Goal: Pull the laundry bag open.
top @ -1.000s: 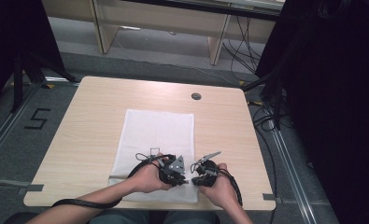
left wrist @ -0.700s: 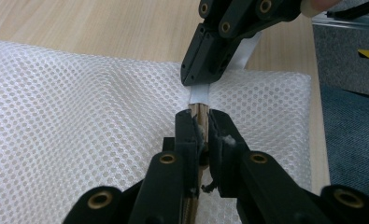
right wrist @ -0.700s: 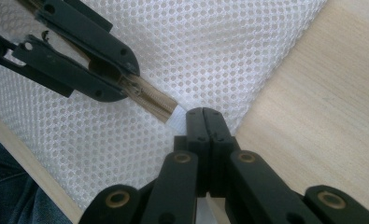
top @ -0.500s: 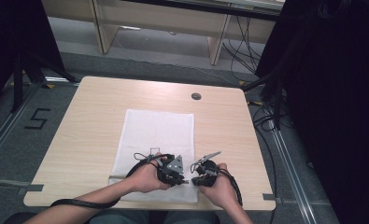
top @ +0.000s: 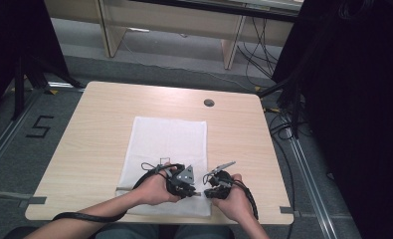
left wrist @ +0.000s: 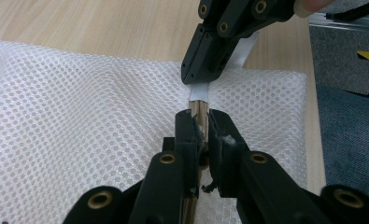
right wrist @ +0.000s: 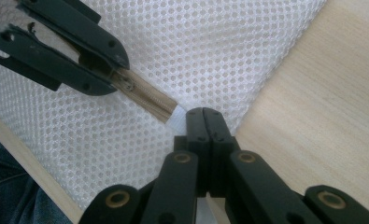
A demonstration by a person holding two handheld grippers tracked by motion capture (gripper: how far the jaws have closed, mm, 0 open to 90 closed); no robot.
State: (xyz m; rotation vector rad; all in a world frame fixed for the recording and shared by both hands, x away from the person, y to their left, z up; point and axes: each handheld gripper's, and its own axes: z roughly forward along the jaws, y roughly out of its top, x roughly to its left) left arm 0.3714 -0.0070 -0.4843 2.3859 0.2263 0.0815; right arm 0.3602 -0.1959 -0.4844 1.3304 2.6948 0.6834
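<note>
Holding the mesh bag's (top: pixel 169 144) zipper (right wrist: pixel 149 103): left gripper (left wrist: pixel 200 125) clamped on the pull, right gripper (right wrist: pixel 204 116) clamped on the end tab; next I pull apart.

White mesh zip bag (top: pixel 166 144), flat

A light wooden table (top: pixel 99 149) is standing on a grey floor (top: pixel 5 144), and a small round dark grommet (top: pixel 209 102) is sitting in its far right part. To the left, a black number five (top: pixel 39 127) is lying on the floor, while wooden furniture legs (top: pixel 109 30) and black cables (top: pixel 256 45) are showing far behind the table.
</note>
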